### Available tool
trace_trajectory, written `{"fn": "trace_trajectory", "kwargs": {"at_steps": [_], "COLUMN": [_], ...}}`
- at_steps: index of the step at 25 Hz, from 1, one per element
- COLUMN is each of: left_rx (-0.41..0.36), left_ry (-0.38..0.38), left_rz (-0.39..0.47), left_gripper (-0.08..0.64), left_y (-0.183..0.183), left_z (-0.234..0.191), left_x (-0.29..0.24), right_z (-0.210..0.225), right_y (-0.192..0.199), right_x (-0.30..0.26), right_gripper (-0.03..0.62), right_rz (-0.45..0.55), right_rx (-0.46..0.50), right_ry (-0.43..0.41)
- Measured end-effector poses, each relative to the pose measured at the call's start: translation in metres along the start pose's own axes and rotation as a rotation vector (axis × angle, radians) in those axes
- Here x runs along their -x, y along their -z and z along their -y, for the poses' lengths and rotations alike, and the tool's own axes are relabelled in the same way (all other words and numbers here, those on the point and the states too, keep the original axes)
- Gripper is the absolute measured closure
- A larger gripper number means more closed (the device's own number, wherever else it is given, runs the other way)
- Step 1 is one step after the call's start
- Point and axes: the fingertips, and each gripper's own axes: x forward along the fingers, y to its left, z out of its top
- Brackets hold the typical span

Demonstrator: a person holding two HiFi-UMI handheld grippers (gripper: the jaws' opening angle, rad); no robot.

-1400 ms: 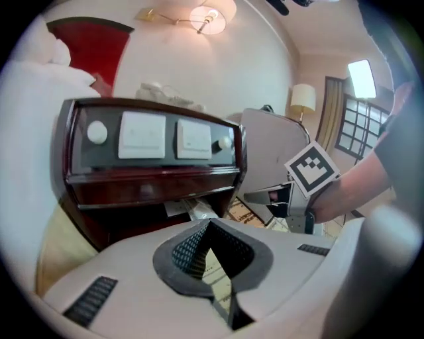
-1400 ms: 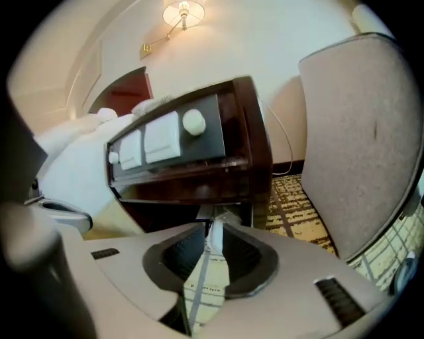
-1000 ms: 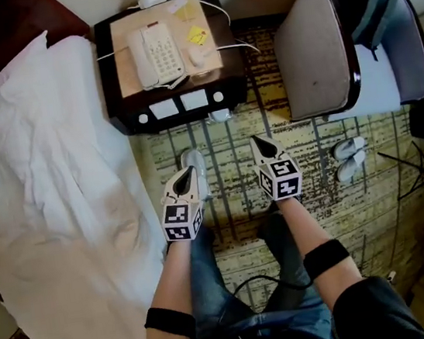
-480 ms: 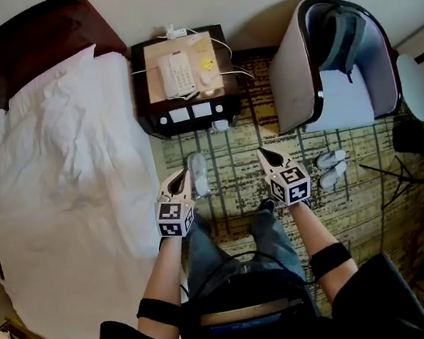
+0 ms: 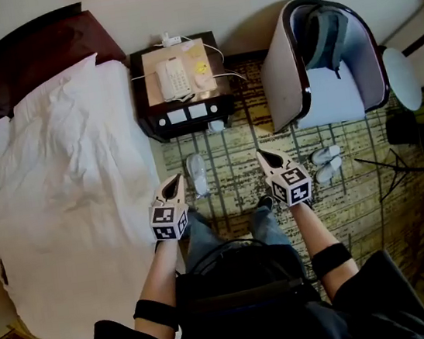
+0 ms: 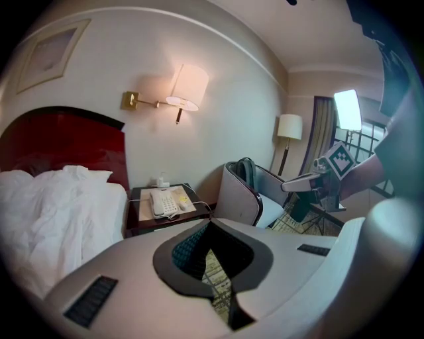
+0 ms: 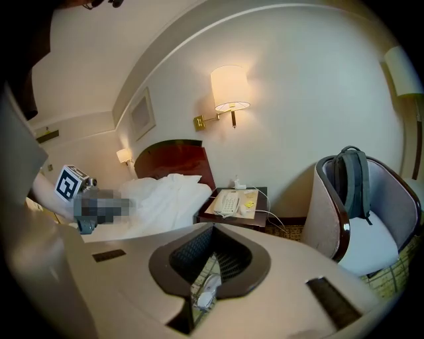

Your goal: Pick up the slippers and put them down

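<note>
Head view, left to right:

- Bed (image 5: 59, 194) with a white duvet fills the left side.
- Left gripper (image 5: 176, 181): jaws fully together, nothing between them. Its own view shows the tips meeting, with only patterned carpet (image 5: 236, 177) in the slot below. No slipper there.
- Lone slipper (image 5: 197, 173): white, lies flat on the carpet in front of the nightstand (image 5: 189, 117). In the picture it sits just right of the left gripper's tips, between the two grippers and nearer the left one. It touches neither. Both grippers are held up off the floor.
- Phone (image 5: 173, 79) sits on the nightstand top, cables running off it.
- Right gripper (image 5: 266, 156): jaws also pressed together, empty. In its own view a white slipper shows on the carpet through the slot under the closed tips, well below them and not in contact.
- Pair of slippers (image 5: 326, 163): side by side on the carpet, right of the right gripper and apart from it, just in front of the armchair (image 5: 293, 75).
- Backpack (image 5: 322, 36) stands on the armchair seat against the backrest.

All three slippers are on the floor, none gripped.
</note>
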Motion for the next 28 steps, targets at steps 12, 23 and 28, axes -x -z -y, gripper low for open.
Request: {"fn": "trace_trajectory", "kwargs": {"at_steps": [12,23,28], "left_rx": [0.037,0.045,0.072], "left_ry": [0.001,0.03,0.017], "left_rz": [-0.008,-0.034,-0.057], "left_gripper": [0.558,0.558,0.558], "left_y": [0.013,0.015,0.029], "left_z": [0.006,0.012,0.004], "left_x": [0.007,-0.004,-0.008], "right_z": [-0.005,-0.014,-0.018], "right_y": [0.016,0.032,0.039], "right_x": [0.01,-0.002,-0.011], "right_gripper": [0.591,0.591,0.591], "right_rz": [-0.011,-0.045,-0.065], "right_rx": [-0.023,-0.038,-0.045], "right_ry": [-0.003,-0.023,-0.04]}}
